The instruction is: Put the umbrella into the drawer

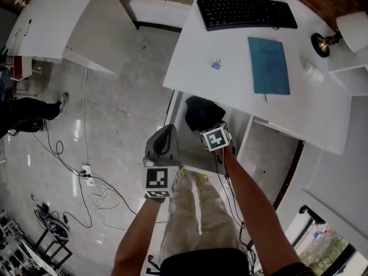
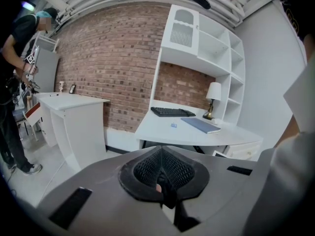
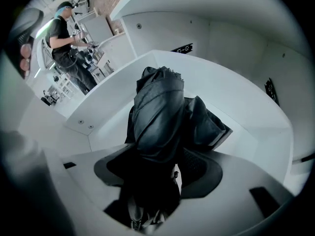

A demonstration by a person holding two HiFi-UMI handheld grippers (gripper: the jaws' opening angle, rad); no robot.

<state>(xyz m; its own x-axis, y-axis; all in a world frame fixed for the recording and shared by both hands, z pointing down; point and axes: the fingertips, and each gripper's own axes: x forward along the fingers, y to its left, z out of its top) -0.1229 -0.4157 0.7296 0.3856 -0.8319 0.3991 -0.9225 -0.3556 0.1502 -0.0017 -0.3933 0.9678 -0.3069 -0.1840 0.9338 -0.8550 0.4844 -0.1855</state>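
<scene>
The right gripper (image 3: 165,178) was clamped on the folded black umbrella (image 3: 158,116), holding it down inside the open drawer (image 3: 246,107), likely to release it there, while the left gripper (image 2: 162,183), jaws together and empty, hovered clear alongside.

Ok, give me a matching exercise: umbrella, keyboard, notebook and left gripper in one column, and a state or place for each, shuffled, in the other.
1 umbrella
2 keyboard
3 notebook
4 left gripper

A blue, flat on the desk
B shut, holding nothing
C at the desk's far edge
D clamped in the right gripper, at the open drawer

Pairs: 1-D, 2-C, 3-A, 4-B
</scene>
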